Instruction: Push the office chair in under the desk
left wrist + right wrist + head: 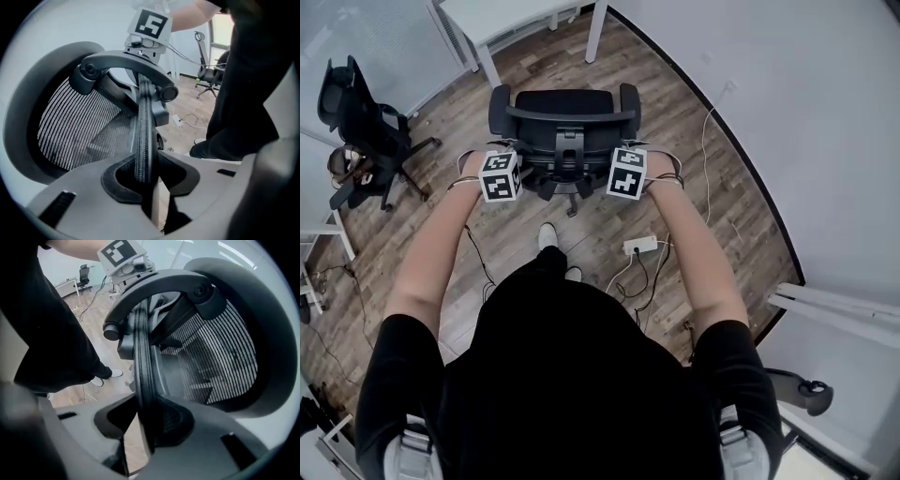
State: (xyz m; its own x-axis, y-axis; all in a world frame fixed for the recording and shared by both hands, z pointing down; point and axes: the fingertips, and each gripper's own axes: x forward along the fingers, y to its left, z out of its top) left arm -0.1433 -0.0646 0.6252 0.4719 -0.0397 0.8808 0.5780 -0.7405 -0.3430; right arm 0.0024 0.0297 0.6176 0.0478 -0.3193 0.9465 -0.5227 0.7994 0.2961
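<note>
Both pairs of fingers are clamped on the chair's back rim: the left gripper pinches it edge-on at lower centre of its view, and the right gripper does the same in its own view. In the head view the two sit level with each other, one at each end of the rim, so neither hand is nearer. The rim runs left to right across the frame. The chair stands at upper centre with its seat towards the desk at the top edge, apart from it, so I judge the push goes straight up the frame. The chair is black, with a mesh back, a padded seat and two armrests.
</note>
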